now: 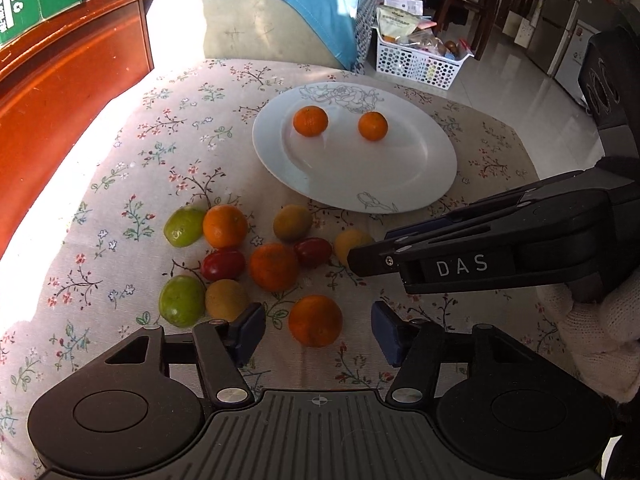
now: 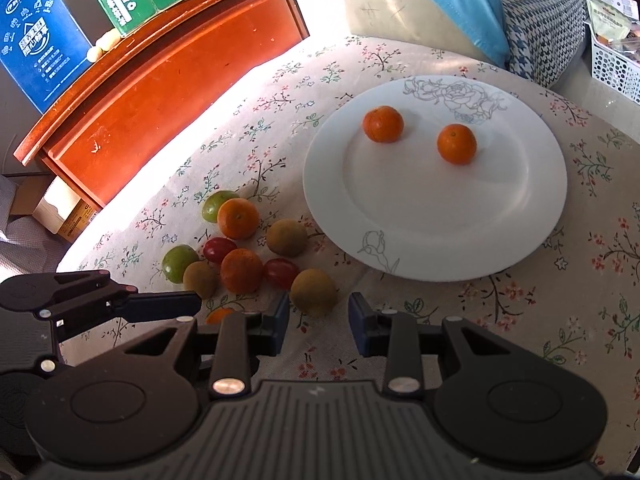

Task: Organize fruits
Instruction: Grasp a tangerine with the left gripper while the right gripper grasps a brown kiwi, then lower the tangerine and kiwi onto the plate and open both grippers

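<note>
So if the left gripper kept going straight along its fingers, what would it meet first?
Most likely the round orange tangerine lying on the floral tablecloth between the open left gripper fingers' tips; depth is uncertain, so it may pass just above it.

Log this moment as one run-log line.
left gripper: open, orange between fingers | right gripper: open, near brown fruit | plate: two oranges | rest: on tablecloth

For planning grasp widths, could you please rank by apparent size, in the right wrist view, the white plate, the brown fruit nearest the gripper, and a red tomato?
1. White floral plate, far largest.
2. Brown round fruit, though nearness may enlarge it.
3. Red oval tomato, smallest.
</note>
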{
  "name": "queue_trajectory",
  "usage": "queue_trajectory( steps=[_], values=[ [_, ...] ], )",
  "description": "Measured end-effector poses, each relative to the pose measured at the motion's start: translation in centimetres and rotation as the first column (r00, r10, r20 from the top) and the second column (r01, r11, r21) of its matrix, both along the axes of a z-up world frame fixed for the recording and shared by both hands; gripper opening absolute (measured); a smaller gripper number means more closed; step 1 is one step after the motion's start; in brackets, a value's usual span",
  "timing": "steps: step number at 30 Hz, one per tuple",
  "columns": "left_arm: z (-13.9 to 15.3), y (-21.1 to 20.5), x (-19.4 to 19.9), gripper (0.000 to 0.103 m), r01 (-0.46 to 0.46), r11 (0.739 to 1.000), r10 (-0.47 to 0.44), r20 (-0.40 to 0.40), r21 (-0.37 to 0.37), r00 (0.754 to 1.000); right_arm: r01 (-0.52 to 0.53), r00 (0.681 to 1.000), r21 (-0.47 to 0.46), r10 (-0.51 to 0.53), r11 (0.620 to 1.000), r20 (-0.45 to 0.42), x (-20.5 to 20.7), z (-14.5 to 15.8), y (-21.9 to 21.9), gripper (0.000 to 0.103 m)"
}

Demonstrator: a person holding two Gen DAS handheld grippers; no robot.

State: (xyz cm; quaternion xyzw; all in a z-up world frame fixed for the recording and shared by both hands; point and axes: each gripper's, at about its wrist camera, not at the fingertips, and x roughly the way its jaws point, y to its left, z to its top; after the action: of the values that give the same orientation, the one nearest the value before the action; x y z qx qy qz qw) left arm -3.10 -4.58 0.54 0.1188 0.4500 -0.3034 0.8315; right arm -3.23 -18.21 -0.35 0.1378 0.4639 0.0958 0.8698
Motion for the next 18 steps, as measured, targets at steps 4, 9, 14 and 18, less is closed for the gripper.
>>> queue_trajectory(
  steps=[4, 9, 14, 18],
  values=[
    [-0.8, -0.1, 0.1, 0.047, -0.003, 1.000, 0.003, -0.009, 0.001, 1.000, 0.005, 1.000, -0.014, -0.005, 1.000, 0.001, 0.2, -0.2, 0.1, 0.034],
    [-1.3, -0.2, 0.1, 0.040, -0.010, 1.000, 0.010, -0.007, 0.006, 1.000, -0.005, 1.000, -0.017, 0.005, 1.000, 0.005, 0.3, -0.3, 0.4, 0.034],
    [-1.4, -0.4, -0.1, 0.036, 0.002, 1.000, -0.002, -0.001, 0.008, 1.000, -0.010, 1.000, -0.016, 0.010, 1.000, 0.001, 0.4, -0.4, 0.6, 0.034],
    [-1.4, -0.5, -0.3, 0.035, 0.001, 1.000, -0.001, 0.006, 0.012, 1.000, -0.013, 1.000, -0.017, 0.013, 1.000, 0.002, 0.4, -0.5, 0.7, 0.034]
  ],
)
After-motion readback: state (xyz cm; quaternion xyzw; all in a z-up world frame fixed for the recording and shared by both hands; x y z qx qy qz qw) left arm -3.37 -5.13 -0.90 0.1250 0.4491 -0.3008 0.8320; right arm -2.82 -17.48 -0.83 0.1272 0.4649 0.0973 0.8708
